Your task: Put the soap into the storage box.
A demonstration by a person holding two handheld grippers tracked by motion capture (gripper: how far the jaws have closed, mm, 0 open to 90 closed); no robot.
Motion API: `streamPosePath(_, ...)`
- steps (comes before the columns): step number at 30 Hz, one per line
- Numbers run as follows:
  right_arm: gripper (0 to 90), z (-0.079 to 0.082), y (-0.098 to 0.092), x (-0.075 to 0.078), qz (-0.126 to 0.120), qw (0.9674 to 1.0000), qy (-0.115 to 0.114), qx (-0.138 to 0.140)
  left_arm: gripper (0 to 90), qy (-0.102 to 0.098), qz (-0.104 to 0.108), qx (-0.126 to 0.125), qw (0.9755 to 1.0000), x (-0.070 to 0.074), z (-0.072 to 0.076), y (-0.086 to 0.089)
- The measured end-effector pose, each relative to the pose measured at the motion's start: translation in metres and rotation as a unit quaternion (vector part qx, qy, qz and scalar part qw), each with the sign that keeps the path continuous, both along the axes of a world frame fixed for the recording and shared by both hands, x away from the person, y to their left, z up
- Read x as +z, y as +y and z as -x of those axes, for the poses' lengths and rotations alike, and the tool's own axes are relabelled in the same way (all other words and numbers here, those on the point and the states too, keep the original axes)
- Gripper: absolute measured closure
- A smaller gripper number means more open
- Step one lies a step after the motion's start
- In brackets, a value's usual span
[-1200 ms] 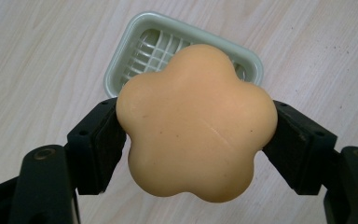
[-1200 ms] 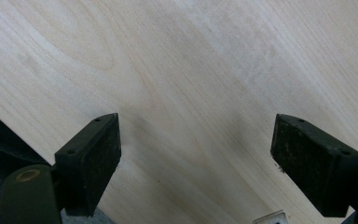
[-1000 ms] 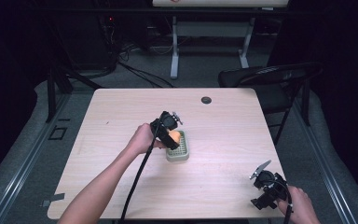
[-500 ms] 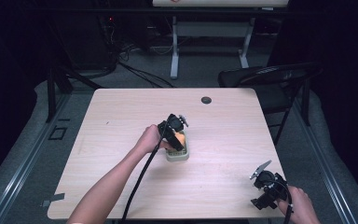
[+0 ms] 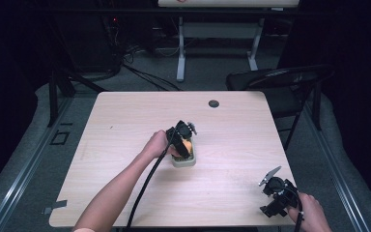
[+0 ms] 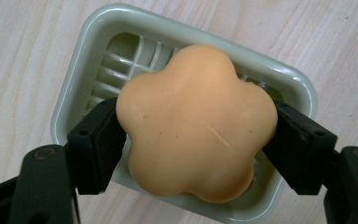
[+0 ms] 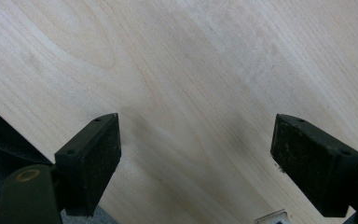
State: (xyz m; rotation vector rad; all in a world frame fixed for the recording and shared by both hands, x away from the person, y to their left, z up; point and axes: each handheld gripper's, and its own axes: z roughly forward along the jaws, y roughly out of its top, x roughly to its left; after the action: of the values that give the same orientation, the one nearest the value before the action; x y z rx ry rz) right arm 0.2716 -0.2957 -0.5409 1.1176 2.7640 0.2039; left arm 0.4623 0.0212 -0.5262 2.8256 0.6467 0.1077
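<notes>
At a pale wooden table (image 5: 125, 125), a person's left gripper (image 5: 186, 140) clamps a flower-shaped orange soap bar (image 6: 196, 121) over a pale green soap dish (image 6: 88, 60); in the left gripper view both black jaws press against opposite sides of the bar, which hides most of the dish's slatted floor, and whether the soap touches that floor cannot be told. In the high view the dish (image 5: 183, 159) sits near the middle of the table, with the soap (image 5: 186, 145) showing as an orange patch directly above it under the gripper's head; the left hand (image 5: 157, 144) grips the tool just beside the dish on the person's left, and a black cable (image 5: 145, 188) trails from it back toward the near edge. The right gripper (image 5: 275, 195) hangs well apart from the dish, at the table's near right corner, held by the right hand (image 5: 309, 217); in the right gripper view its jaws stand wide apart over bare wood, grasping nothing, with the table edge and dark floor beyond. A small dark round grommet (image 5: 214, 103) lies beyond the dish near the far edge; a black folding chair (image 5: 280, 82) stands off the table's far right corner.
</notes>
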Motion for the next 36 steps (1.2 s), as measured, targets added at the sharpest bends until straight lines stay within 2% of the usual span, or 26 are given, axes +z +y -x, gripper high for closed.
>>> streamPosePath(2, 15.6, -0.0001, -0.0002, -0.0001, -0.001, 1.0, 0.001, 0.0, 25.3, 0.002, -0.006, -0.005, 1.0, -0.0016, -0.0005, 0.0002)
streamPosePath(8, 15.6, -0.0001, 0.0, -0.0005, -0.006, 1.0, 0.005, -0.003, 25.3, 0.007, -0.003, -0.018, 0.9998, -0.0031, -0.0022, 0.0018)
streamPosePath(12, 15.6, -0.0003, 0.0, -0.0005, -0.001, 1.0, 0.004, -0.002, 25.4, 0.011, -0.005, -0.034, 0.9993, -0.003, -0.0032, 0.002)
streamPosePath(15, 15.7, -0.0002, 0.0, -0.0004, -0.001, 1.0, 0.005, -0.002, 25.3, 0.012, -0.003, -0.045, 0.9989, -0.0035, -0.0036, 0.0032)
streamPosePath(22, 15.7, -0.0001, -0.0001, -0.0007, -0.001, 1.0, 0.005, -0.002, 25.3, 0.016, -0.013, -0.073, 0.9971, -0.0027, -0.0059, 0.0032)
streamPosePath(36, 15.6, -0.0004, -0.0003, 0.0002, 0.0, 0.9999, 0.011, 0.002, 24.5, 0.012, -0.013, -0.067, 0.9976, -0.003, -0.0067, 0.0041)
